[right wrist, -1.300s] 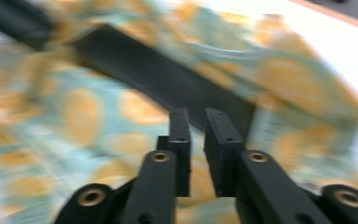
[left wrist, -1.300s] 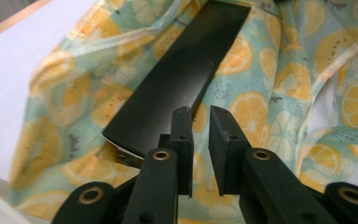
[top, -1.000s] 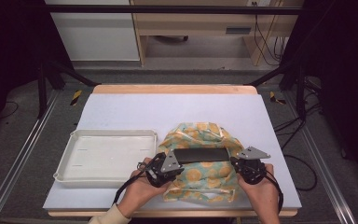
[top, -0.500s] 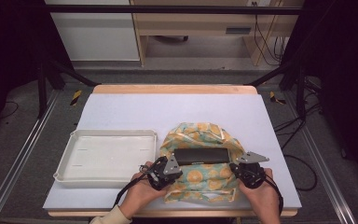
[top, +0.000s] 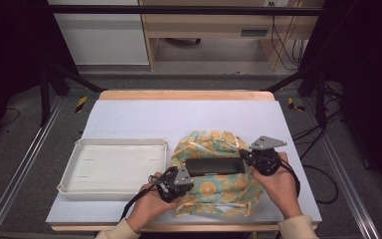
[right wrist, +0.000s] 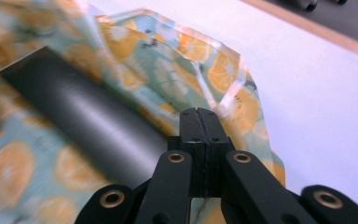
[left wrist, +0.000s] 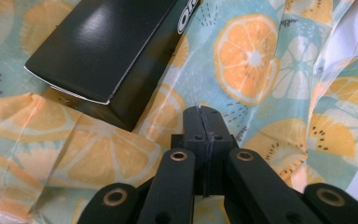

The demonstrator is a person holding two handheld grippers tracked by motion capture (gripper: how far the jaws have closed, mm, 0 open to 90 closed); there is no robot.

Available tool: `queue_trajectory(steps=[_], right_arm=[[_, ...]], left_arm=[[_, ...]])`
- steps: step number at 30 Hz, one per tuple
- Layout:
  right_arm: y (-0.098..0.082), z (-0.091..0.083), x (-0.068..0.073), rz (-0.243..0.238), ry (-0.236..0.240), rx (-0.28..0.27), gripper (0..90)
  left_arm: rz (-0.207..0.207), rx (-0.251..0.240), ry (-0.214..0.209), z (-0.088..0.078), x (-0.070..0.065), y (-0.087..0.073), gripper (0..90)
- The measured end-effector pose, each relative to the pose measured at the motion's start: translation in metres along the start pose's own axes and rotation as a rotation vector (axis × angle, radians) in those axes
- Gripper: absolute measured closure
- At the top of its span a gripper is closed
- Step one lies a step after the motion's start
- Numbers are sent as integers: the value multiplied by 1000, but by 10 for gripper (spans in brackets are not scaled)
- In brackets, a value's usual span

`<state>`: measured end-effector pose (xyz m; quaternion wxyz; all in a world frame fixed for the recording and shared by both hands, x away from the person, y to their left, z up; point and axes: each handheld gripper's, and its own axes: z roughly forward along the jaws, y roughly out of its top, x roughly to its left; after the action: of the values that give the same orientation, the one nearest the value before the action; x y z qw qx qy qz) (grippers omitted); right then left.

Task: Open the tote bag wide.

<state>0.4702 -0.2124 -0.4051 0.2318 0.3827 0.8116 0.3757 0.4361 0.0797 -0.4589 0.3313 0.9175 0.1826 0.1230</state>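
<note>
Hovering over fruit-print cloth (top: pixel 214 189) | left gripper (left wrist: pixel 204 122) fingers clenched, empty | right gripper (right wrist: pixel 199 122) fingers clenched, empty

Both forearms enter from the lower edge of the high view, each hand gripping a two-jaw gripper. The left hand (top: pixel 146 206) holds the left gripper (top: pixel 183 175) low and angled toward the upper right; its jaws meet with no gap, having just finished closing. The right hand (top: pixel 278 181) carries the right gripper (top: pixel 242 155), its grey three-cornered plate uppermost and its jaws pointing left, pressed flat together. A cable trails from each gripper back toward the person.
</note>
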Motion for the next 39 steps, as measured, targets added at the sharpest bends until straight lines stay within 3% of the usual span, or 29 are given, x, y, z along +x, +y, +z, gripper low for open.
queue_trajectory(steps=[5, 8, 15, 21, 29, 34, 39], right_arm=[[-3, 36, -22, 68, -5, 106, 900], [-8, 48, -30, 100, -14, 140, 900], [-22, 63, -36, 141, -10, 196, 900], [-26, 67, -36, 147, -15, 200, 900], [-26, 60, -35, 154, -32, 171, 900], [-18, 37, -32, 162, -49, 74, 900], [-9, 8, -21, 140, -47, -10, 900]], left_arm=[[12, 19, 7, -2, 0, -1, 900], [11, 31, 7, -1, 1, -2, 900], [20, 65, 15, 0, 4, -5, 900], [30, 78, 18, 3, 4, -8, 900], [29, 70, 8, -3, 1, -5, 900], [29, 55, -19, -11, 1, -2, 900], [23, -18, -26, -36, 5, 7, 900]])
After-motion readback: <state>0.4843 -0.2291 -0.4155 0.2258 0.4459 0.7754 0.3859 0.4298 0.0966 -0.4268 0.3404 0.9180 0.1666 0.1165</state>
